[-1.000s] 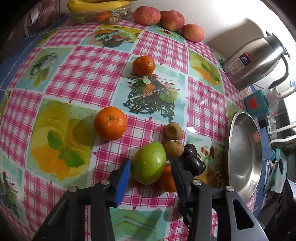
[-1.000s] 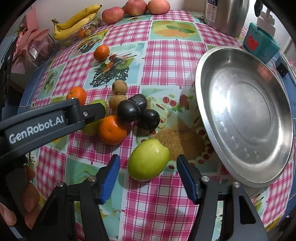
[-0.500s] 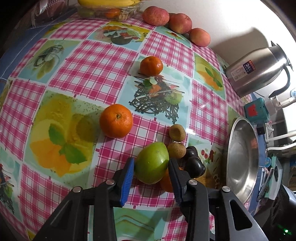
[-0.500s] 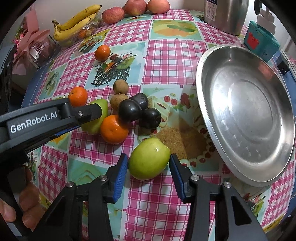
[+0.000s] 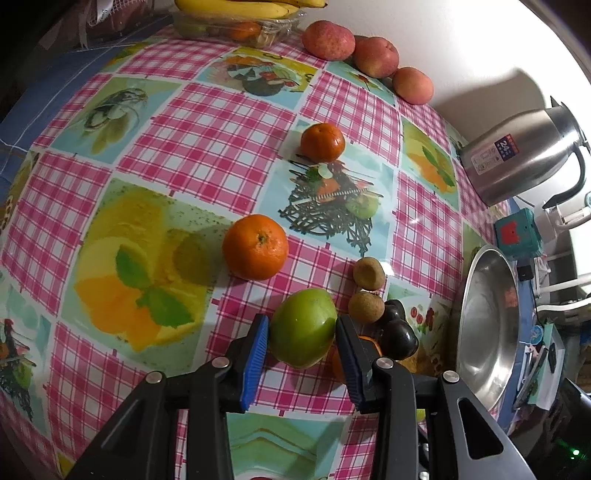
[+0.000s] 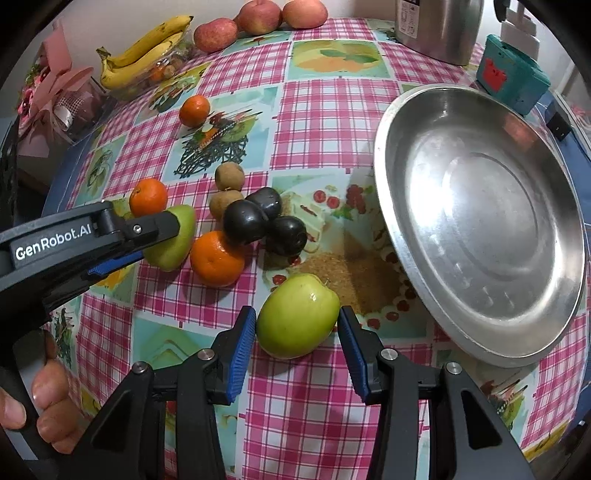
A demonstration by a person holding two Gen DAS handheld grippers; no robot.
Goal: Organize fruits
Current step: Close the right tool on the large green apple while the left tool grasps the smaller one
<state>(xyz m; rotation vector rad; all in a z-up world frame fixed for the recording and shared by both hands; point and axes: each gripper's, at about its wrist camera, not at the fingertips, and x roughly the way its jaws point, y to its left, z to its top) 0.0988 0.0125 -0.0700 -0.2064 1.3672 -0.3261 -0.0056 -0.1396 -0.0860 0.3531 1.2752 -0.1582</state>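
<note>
Two green apples sit on the checked tablecloth [image 5: 207, 122], and each has a gripper around it. The left gripper [image 5: 301, 341] has its blue pads against both sides of the far green apple [image 5: 303, 326], a snug grip from what I see. The right gripper [image 6: 297, 332] is closed about the near green apple [image 6: 297, 315]; the right pad touches the skin, the left one sits against it or a hair off, I cannot tell which. Between the two apples lie an orange [image 6: 217, 258], three dark plums [image 6: 264, 223] bunched together and two small brown fruits [image 6: 227, 190]. Another orange [image 5: 255, 246] rests just beyond the left gripper, and a third [image 5: 322, 142] farther back. The steel plate [image 6: 480, 218] stands bare, just to the right of the near apple. At the table's far edge are bananas [image 6: 147, 46] on a clear tray and three red apples [image 6: 258, 16].
</note>
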